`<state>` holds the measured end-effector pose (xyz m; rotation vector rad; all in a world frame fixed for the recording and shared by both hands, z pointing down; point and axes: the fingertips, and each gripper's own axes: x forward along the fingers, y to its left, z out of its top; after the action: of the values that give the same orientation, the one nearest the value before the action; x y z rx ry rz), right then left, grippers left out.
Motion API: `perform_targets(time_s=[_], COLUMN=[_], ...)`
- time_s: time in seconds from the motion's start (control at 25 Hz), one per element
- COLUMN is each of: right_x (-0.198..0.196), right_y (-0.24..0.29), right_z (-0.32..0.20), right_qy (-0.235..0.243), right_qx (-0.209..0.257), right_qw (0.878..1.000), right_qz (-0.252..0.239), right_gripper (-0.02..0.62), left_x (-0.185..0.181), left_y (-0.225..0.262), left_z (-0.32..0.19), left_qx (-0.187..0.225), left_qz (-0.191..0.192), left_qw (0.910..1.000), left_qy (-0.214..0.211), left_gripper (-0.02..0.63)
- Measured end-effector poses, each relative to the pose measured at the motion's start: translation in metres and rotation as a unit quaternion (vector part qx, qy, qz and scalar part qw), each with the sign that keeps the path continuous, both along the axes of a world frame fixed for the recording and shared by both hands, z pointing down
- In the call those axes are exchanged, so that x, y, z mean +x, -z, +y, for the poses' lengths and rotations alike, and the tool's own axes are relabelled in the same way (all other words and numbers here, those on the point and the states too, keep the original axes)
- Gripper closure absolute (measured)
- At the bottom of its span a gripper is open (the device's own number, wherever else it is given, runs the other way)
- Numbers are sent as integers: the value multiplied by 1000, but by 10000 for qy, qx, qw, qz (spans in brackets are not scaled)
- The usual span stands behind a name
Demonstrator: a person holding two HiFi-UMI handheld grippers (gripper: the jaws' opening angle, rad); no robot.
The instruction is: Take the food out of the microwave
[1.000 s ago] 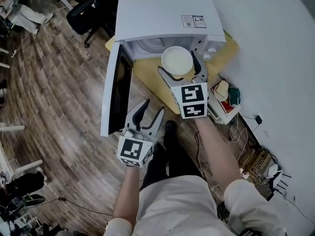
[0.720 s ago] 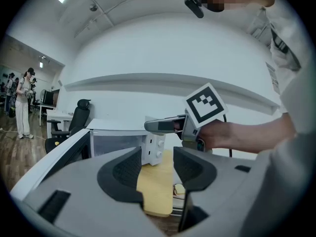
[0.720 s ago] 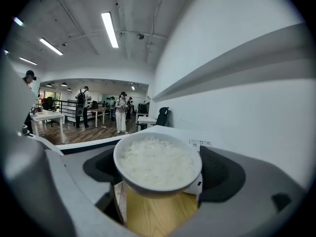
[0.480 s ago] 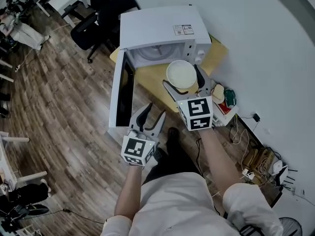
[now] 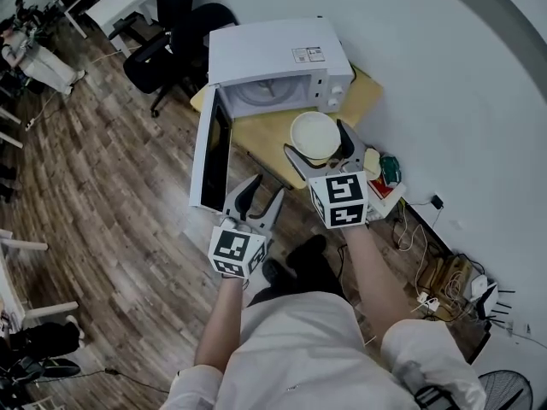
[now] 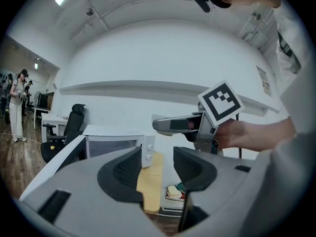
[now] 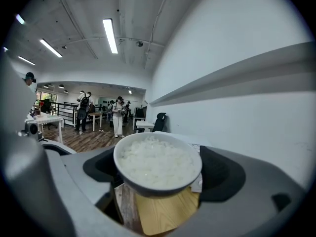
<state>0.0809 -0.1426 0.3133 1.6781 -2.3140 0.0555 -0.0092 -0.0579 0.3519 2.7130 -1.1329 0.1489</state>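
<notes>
There is one microwave (image 5: 278, 58), one bowl of rice (image 5: 314, 135), one wooden table (image 5: 256, 135), and two grippers: the left gripper (image 5: 263, 190) and the right gripper (image 5: 317, 139).

bowl (image 5: 314, 135) before microwave (image 5: 278, 58), microwave on table (image 5: 256, 137)

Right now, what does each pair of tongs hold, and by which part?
The right tongs grip the bowl by its opposite sides, just under the rim. The left tongs are open and hold nothing.
</notes>
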Motion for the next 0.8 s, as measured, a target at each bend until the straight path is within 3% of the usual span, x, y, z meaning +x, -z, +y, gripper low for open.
perform_targets(time_s=[0.8], right_x=[-4], right_y=[9], right_z=[17], right_qy=[57], right_qx=[-38], right_qw=[9999], right_qz=[-103], right_gripper=[97], left_x=[5], left_y=[19], left_z=[-2], left_qx=[142], left_qz=[22], left_qw=[9999], left_qy=[-18], left_gripper=[407])
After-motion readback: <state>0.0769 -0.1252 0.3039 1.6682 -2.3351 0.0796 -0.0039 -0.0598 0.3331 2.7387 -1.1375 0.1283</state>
